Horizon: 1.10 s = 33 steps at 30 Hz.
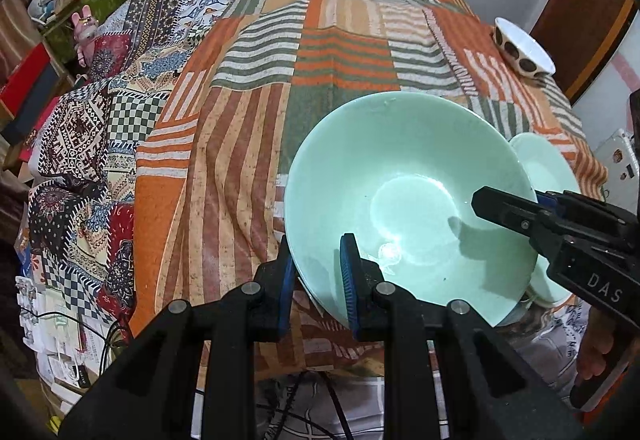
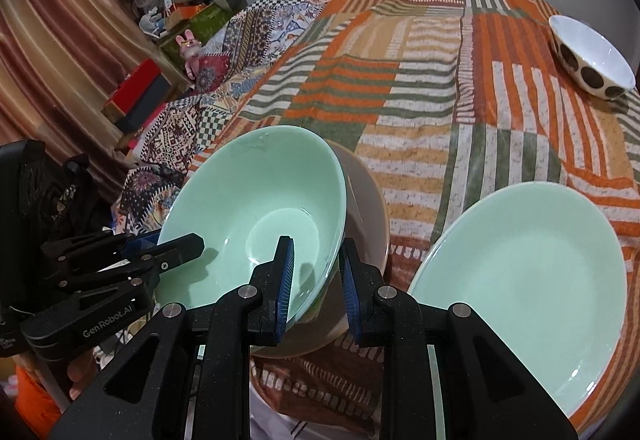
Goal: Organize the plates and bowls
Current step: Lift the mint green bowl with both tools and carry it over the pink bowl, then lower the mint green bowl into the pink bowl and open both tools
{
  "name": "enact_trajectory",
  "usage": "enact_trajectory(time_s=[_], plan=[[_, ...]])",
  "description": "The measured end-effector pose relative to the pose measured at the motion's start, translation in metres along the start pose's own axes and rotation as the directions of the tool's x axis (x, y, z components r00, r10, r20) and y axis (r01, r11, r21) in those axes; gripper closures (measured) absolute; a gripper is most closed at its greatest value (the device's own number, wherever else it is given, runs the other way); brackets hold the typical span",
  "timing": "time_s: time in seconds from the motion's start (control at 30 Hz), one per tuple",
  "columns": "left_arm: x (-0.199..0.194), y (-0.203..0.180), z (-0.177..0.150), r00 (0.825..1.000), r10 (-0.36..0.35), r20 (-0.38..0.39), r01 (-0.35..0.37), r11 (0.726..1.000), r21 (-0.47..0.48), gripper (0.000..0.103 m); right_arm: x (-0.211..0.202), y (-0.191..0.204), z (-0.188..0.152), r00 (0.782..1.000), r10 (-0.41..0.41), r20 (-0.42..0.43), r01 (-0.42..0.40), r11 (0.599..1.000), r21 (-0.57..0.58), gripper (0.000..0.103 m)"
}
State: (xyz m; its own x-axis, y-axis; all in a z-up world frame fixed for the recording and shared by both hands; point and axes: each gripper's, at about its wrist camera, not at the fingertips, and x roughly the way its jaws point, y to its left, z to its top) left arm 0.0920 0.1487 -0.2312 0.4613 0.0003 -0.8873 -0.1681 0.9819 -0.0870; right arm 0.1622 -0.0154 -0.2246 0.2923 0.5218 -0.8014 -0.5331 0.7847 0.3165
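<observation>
- One patchwork striped blanket [image 2: 432, 88] in orange, green and cream bears all the dishes.
- One mint-green plate [image 2: 520, 280] lies near the blanket's front edge, to the right.
- Three bowls: a mint-green bowl [image 1: 400, 176] tilted, nested in a beige bowl [image 2: 368, 208] just left of the plate; a white bowl with dark spots [image 2: 592, 56] well apart, far right.
- Left gripper [image 1: 316, 284], marked "GenRobot.AI": jaws narrow, straddling the mint bowl's near rim.
- Right gripper [image 2: 316, 276], marked "DAS": jaws narrow astride the opposite rim; whether either pinches the rim, I cannot tell.
</observation>
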Motion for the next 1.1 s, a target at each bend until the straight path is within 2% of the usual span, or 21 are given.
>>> enact_trajectory(time_s=[0.23,0.57,0.8,0.83,0.93,1.1], plan=[[0.012,0.007,-0.003,1.000,-0.001,-0.025,0.001,1.000,-0.010,0.082,0.010,0.001,-0.005,1.000,-0.014,-0.027,0.013,1.000,-0.018,0.081],[0.025,0.004,-0.004,0.999,0.033,-0.036,-0.033,0.999,-0.001,0.082,0.011,0.009,-0.004,0.998,-0.058,-0.006,0.058,0.995,-0.078,0.079],[0.031,0.008,-0.004,0.999,-0.001,-0.054,0.000,1.000,-0.030,0.080,0.012,0.014,-0.005,0.994,-0.111,-0.003,0.109,0.985,-0.135,0.078],[0.032,0.007,-0.004,0.998,-0.004,-0.061,0.002,1.000,-0.028,0.080,0.012,0.012,-0.004,0.995,-0.097,-0.007,0.095,0.987,-0.129,0.072],[0.031,0.005,-0.004,0.998,0.011,-0.061,-0.012,1.000,-0.009,0.077,0.009,0.010,-0.002,0.998,-0.066,-0.009,0.064,0.993,-0.102,0.063],[0.021,0.009,-0.002,0.999,0.011,-0.044,-0.011,1.000,-0.010,0.064,0.009,0.009,0.000,0.999,-0.043,-0.031,0.040,0.995,-0.090,0.063]])
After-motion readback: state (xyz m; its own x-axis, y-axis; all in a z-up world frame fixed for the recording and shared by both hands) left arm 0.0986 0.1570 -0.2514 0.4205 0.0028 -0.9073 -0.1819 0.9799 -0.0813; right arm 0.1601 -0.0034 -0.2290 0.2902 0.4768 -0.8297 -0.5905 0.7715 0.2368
